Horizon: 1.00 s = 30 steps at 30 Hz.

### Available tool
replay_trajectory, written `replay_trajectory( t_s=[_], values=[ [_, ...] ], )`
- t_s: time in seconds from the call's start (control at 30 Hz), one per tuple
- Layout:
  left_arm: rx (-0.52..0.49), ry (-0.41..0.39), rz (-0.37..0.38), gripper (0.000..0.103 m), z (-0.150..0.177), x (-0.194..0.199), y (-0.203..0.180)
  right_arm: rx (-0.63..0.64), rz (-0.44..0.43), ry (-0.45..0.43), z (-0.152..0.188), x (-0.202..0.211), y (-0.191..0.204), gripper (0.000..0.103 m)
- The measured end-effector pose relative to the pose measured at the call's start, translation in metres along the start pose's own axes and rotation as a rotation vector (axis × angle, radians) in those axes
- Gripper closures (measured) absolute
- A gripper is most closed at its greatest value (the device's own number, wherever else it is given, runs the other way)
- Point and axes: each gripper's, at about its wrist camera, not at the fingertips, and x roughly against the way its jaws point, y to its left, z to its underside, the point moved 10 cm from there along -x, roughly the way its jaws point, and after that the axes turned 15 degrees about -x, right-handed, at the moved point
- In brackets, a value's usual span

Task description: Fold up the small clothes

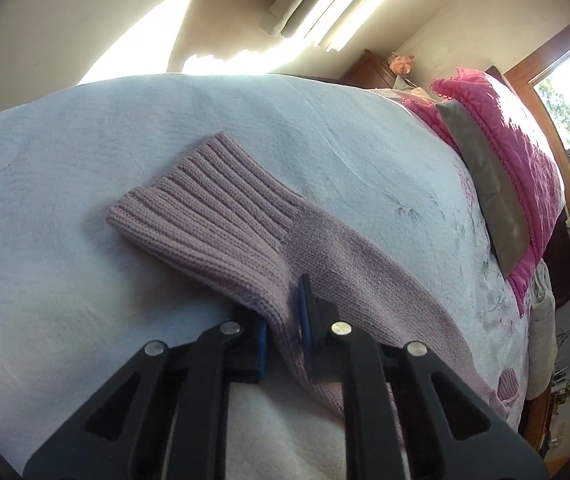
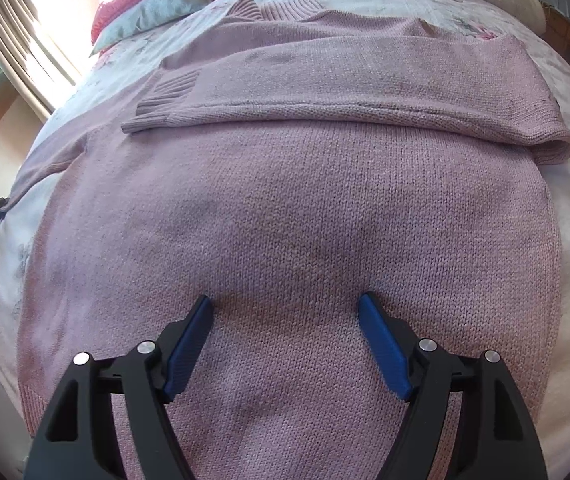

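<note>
Left tongs [image 1: 285, 320] pinch sweater sleeve [image 1: 221, 208]; right tongs [image 2: 285, 324] spread above sweater body [image 2: 285, 208].

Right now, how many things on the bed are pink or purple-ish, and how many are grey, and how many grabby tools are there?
Pinkish-purple sweater: 1
Bright pink cushion: 1
Grey cushion: 1
Hand-held grippers: 2, the left hand-held gripper pinching a sleeve, the right hand-held gripper open over the sweater.
Total: 5
</note>
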Motion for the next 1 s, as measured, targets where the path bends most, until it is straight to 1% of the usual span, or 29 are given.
replay_trajectory(
  t_s=[0.07,0.17,0.23,0.33,0.47,0.6,0.8,0.93,1.0],
  values=[
    [-0.011,-0.031,0.010,0.097,-0.005,0.009,-0.007,-0.002,-0.007,-0.001,0.000,0.000,0.000,0.026],
    [-0.079,-0.077,0.014,0.098,-0.014,0.027,-0.032,0.000,-0.007,-0.004,-0.001,0.001,0.000,0.026],
    [-0.137,-0.098,0.030,0.098,-0.018,0.039,-0.055,-0.006,-0.002,-0.009,-0.001,0.005,-0.002,0.029],
    [-0.231,-0.124,0.056,0.098,-0.018,0.054,-0.097,-0.026,0.008,-0.020,-0.001,0.015,-0.004,0.038],
    [-0.353,-0.135,0.108,0.098,-0.003,0.065,-0.161,-0.027,0.026,-0.025,0.006,0.033,-0.008,0.039],
    [-0.465,-0.125,0.190,0.098,0.028,0.070,-0.234,-0.019,0.017,-0.060,0.008,0.056,-0.012,0.039],
    [-0.622,-0.086,0.336,0.098,0.100,0.075,-0.343,-0.051,0.025,-0.070,0.009,0.063,-0.029,0.039],
    [-0.686,-0.042,0.399,0.098,0.147,0.067,-0.398,-0.076,0.018,-0.061,0.014,0.059,-0.039,0.039],
    [-0.706,-0.013,0.417,0.098,0.168,0.061,-0.417,-0.084,0.020,-0.058,0.015,0.056,-0.043,0.039]
  ],
)
